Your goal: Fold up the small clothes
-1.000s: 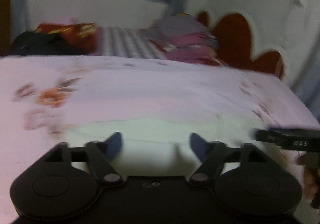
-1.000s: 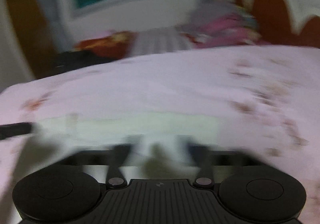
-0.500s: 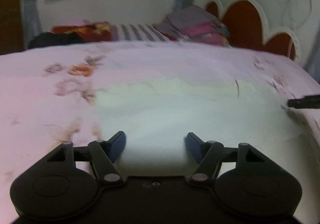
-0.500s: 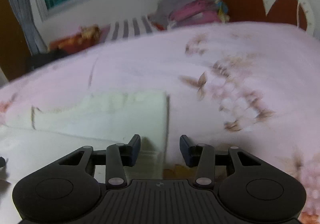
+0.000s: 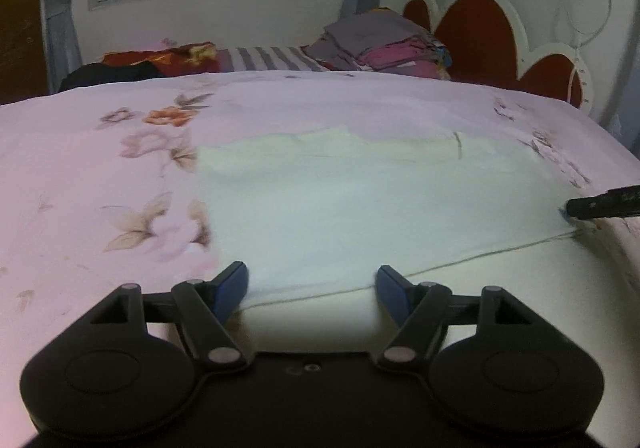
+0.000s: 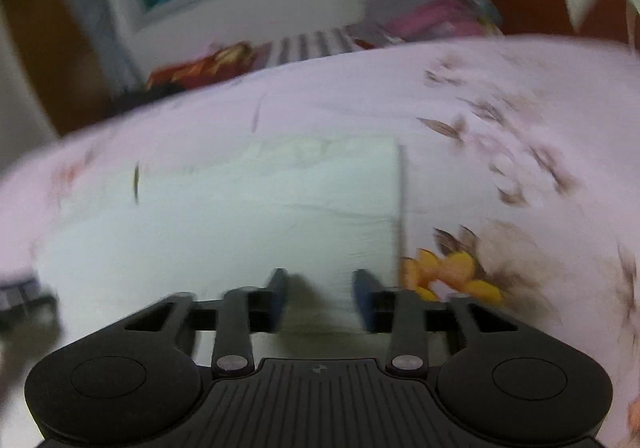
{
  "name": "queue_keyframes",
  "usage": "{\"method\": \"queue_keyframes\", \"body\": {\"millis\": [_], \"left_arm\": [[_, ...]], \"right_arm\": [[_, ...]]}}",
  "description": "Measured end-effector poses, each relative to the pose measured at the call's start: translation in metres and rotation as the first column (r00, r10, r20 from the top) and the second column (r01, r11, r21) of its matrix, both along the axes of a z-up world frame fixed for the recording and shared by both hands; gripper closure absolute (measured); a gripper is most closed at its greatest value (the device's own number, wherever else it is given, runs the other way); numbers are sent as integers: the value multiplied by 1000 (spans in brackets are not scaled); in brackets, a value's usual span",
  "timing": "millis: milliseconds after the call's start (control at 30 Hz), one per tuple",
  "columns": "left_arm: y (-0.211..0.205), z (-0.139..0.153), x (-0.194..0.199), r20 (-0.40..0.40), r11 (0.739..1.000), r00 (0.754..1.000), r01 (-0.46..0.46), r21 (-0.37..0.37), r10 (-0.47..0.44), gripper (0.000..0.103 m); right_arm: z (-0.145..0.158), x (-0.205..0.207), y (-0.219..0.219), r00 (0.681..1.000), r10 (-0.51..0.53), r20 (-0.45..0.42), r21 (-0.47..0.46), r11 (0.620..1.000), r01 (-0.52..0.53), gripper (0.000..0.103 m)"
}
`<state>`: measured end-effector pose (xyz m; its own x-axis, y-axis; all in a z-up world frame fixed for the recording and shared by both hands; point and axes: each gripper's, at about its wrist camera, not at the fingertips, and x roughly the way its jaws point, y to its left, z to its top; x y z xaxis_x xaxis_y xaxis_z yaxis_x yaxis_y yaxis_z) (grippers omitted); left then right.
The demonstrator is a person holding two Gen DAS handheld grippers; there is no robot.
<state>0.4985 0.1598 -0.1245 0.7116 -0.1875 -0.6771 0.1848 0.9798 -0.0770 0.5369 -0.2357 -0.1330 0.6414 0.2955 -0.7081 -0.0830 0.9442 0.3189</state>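
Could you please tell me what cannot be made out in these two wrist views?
- Pale cream cloth garment: near part hidden behind the left hand-held gripper body, left wrist view.
- Its type: unclear in both views.
- Right hand-held gripper: motion blur hides contact with the cloth.

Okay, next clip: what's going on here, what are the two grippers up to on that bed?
A person with two handheld grippers is working on a pale cream garment spread flat on a pink floral bedsheet. The left gripper is open at the garment's near edge; the right gripper is open near its right edge. Neither grips any cloth. A folded clothes stack sits behind.
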Motion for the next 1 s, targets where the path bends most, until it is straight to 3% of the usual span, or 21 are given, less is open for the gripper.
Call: {"method": "queue_keyframes", "body": {"millis": [100,167,200,300,367,467,600,867,1000], "left_arm": [[3,7,-5,15,999,1000,-20,-32,21,28],[-2,-1,3,-46,998,998,-45,50,47,31],[-1,-5,6,-67,997,996,-50,55,54,31],[7,2,-2,-41,998,997,-69,9,69,30],[11,5,-9,-36,997,997,-74,8,74,30],[18,5,-19,-41,997,996,-81,10,81,24],[22,6,-34,-21,993,994,-110,53,111,2],[29,12,-72,-10,985,987,-157,75,158,2],[24,21,-97,6,981,985,-170,88,170,2]], "right_arm": [[13,-12,7,999,5,48,-5,1000,-5,69],[6,-12,17,1000,16,24,-35,999,-15,70],[-3,-8,21,1000,-4,-22,-80,997,2,71],[6,-10,23,999,-42,-23,-74,996,40,70],[22,-24,28,999,-31,34,-78,996,34,70],[22,-34,24,999,-50,5,-50,998,50,70],[24,-55,22,999,-52,-6,-40,998,52,70],[27,-90,23,998,-60,-32,31,998,61,70],[41,-112,18,996,-80,35,43,996,78,70]]}}
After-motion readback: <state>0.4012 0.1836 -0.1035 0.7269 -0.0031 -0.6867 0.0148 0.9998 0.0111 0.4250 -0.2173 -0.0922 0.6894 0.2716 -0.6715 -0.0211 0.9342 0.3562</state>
